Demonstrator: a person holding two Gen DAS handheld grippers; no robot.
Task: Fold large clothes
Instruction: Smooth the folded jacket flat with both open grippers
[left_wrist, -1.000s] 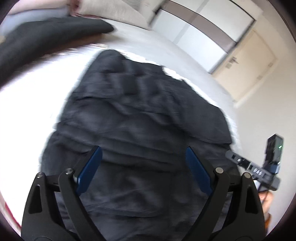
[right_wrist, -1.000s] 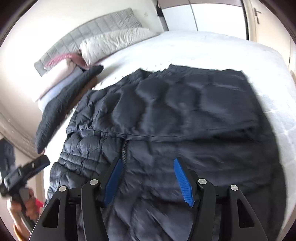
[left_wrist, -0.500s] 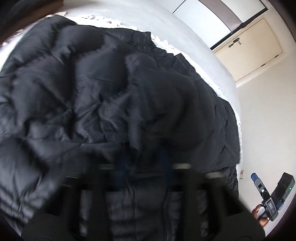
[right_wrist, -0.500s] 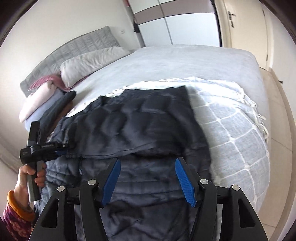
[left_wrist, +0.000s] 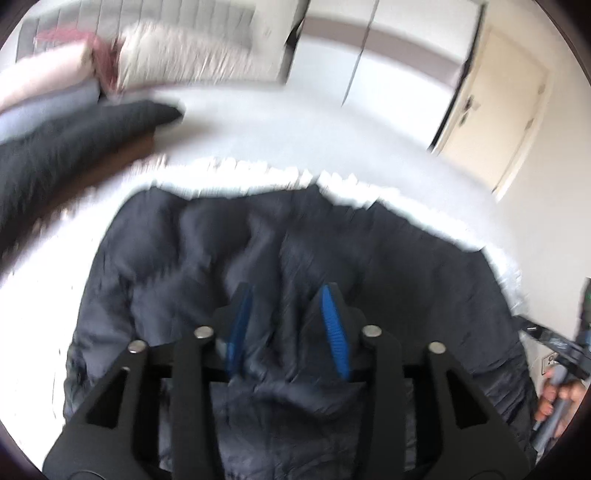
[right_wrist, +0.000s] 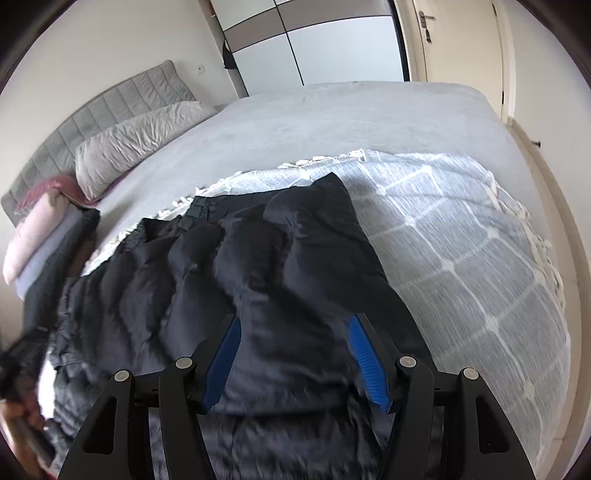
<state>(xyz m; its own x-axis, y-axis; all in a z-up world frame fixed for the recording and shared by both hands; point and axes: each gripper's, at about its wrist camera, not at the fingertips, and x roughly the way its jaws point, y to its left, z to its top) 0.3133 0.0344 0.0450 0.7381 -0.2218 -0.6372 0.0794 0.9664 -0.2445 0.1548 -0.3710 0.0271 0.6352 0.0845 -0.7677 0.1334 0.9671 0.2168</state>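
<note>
Dark puffer jacket (right_wrist: 258, 280) lies spread on a pale blanket (right_wrist: 461, 236) with a white grid pattern, on the bed (right_wrist: 351, 110). No brand, label or writing readable on the jacket or elsewhere; left wrist view is motion-blurred.

Left gripper (left_wrist: 286, 325): jaws drawn in close with a ridge of jacket fabric bunched between the blue pads (left_wrist: 334, 332); reads as clamped on the jacket, though blur softens the contact.

Right gripper (right_wrist: 293, 365): jaws spread wide, above a raised fold of the jacket; the fabric sits between the pads (right_wrist: 367, 365), contact with them not certain.

Edges: jacket's far edge ends just short of the blanket's white fringe (right_wrist: 325, 158). Its right edge, in the right wrist view, runs along a broad bare stretch of blanket reaching to the bed's side. Beyond the fringe, the grey bedcover is open up to the wardrobe (right_wrist: 332, 48).

At the head of the bed: grey pillow (right_wrist: 136, 140), pink pillow (right_wrist: 33, 232), padded headboard (right_wrist: 110, 107). A dark cushion (left_wrist: 74, 140) lies near the jacket's left side. Door (left_wrist: 509, 99) at far right.
</note>
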